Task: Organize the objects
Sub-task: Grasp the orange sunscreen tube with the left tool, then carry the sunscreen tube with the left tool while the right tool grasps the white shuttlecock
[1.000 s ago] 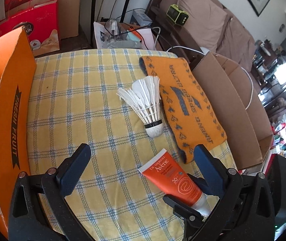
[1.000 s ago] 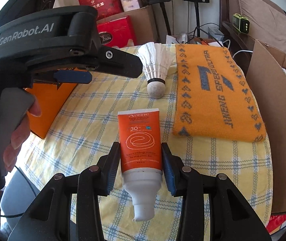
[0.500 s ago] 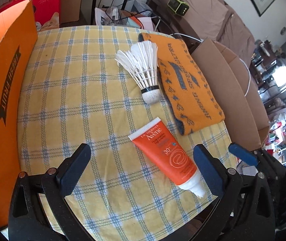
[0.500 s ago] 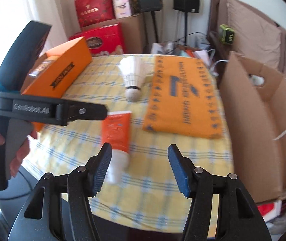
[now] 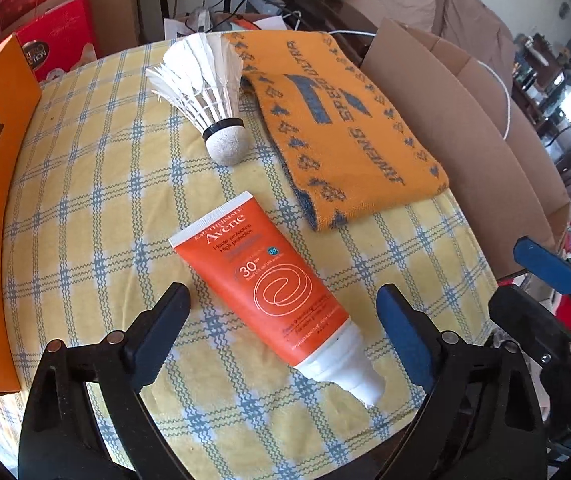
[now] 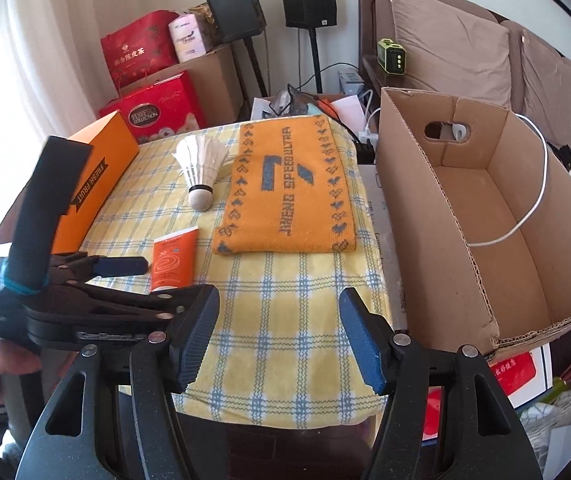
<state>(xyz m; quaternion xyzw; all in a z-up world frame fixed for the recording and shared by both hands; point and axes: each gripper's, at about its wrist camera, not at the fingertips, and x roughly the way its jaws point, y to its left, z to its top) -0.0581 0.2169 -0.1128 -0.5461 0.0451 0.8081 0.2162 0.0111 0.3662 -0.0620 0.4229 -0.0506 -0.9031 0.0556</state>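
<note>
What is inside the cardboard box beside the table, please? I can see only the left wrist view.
Observer: Only a white cable shows inside the cardboard box; it hangs over the side wall and down to the floor of the box.
Operator: Thank you. Does the box have a handle hole?
Observer: Yes, there is an oval cutout in its far wall.
Operator: And are the right gripper's jaws open?
Observer: Yes, the right gripper is open above the near edge of the tablecloth, with nothing between its jaws.
</note>
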